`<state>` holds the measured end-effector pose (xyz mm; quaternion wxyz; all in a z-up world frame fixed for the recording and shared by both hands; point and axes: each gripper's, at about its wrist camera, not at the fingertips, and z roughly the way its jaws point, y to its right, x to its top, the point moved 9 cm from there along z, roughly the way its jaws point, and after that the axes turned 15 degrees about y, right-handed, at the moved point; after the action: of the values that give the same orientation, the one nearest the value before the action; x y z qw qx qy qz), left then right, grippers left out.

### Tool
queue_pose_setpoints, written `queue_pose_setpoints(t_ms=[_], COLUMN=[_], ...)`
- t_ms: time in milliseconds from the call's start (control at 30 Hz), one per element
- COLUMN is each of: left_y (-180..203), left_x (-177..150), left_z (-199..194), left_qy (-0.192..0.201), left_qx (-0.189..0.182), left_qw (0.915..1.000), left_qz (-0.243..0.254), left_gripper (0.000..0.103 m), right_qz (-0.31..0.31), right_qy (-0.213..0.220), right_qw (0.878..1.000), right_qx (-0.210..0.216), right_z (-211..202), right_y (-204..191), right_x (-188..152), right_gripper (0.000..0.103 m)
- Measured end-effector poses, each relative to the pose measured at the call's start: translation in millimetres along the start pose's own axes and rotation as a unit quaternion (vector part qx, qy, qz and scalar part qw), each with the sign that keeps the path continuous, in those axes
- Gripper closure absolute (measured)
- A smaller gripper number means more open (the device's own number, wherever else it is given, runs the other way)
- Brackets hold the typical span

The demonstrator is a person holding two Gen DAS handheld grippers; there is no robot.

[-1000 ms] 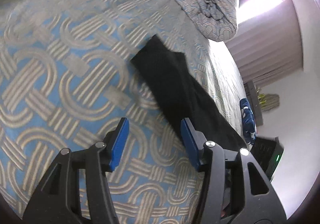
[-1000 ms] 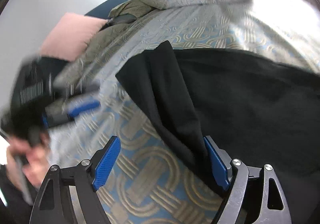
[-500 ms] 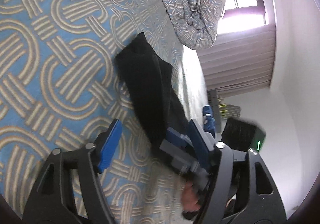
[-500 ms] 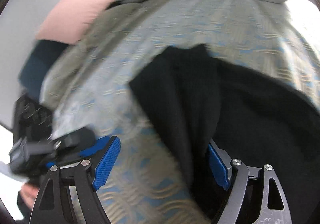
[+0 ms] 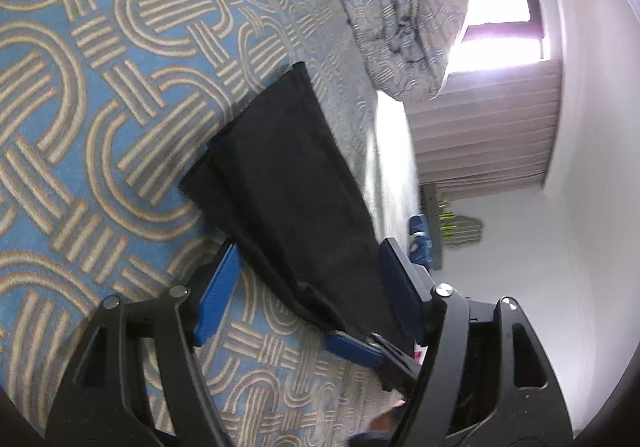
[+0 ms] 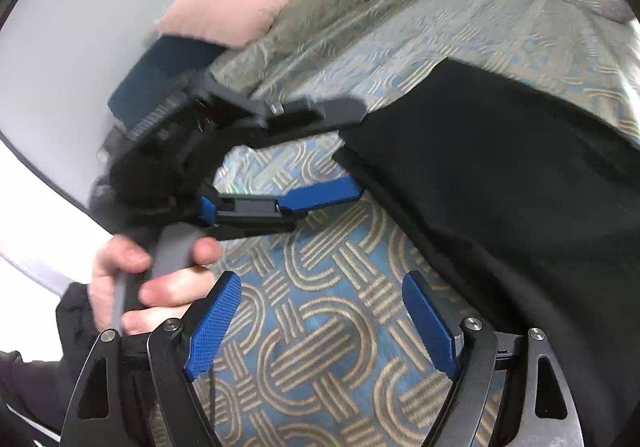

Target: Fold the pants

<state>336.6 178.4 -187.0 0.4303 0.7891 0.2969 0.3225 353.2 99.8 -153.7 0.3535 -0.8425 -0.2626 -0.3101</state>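
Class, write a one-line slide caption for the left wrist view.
Open left tongs straddle black pants lying on a patterned bedspread.

A bed (image 5: 100,119) is covered by a blue spread with tan interlaced bands; black pants (image 5: 288,191) and a bunched quilt (image 5: 400,3) are laid on it.

Left gripper (image 5: 304,287) and right gripper (image 6: 320,323): black cut-out frames, blue ribbed pads, silver screws, grey handle, person's black sleeve (image 6: 72,323).

black pants (image 5: 288,183), folded lengthwise into a long strip, lying flat on patterned bedspread (image 5: 100,107)
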Motion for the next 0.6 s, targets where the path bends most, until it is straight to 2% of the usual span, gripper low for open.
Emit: queue_pose_setpoints(t_ms=[100,200,300,467,500,533,567,600], left_y=[-1,5,11,15,15,14,10,6], left_x=[-3,-2,-2,-4,-6,-7,-6,-4], left_z=[11,24,43,55,55,56,56,55], left_qy=[-0.007,-0.005,-0.005,0.010,0.011,0.012,0.019,0.025], left_qx=[0.044,0.057,0.087,0.165,0.171,0.174,0.183,0.189], left_qw=[0.9989,0.9982,0.9961,0.9849,0.9837,0.9823,0.9799,0.9784], left_qz=[0.014,0.017,0.017,0.049,0.056,0.067,0.078,0.080], left_gripper=[0.031,0.031,0.031,0.031,0.032,0.035,0.049,0.069], right_qz=[0.027,0.045,0.063,0.096,0.100,0.104,0.108,0.111], right_qy=[0.025,0.044,0.060,0.089,0.095,0.103,0.110,0.114], right_qw=[0.999,0.998,0.996,0.991,0.990,0.989,0.988,0.987], right_qx=[-0.008,-0.010,-0.016,-0.023,-0.024,-0.023,-0.019,-0.016], right_z=[-22,-40,-53,-87,-95,-103,-111,-116], right_y=[10,18,28,41,41,43,44,46], right_x=[-3,-9,-16,-21,-22,-24,-25,-27], right_gripper=[0.018,0.018,0.018,0.018,0.018,0.018,0.018,0.018])
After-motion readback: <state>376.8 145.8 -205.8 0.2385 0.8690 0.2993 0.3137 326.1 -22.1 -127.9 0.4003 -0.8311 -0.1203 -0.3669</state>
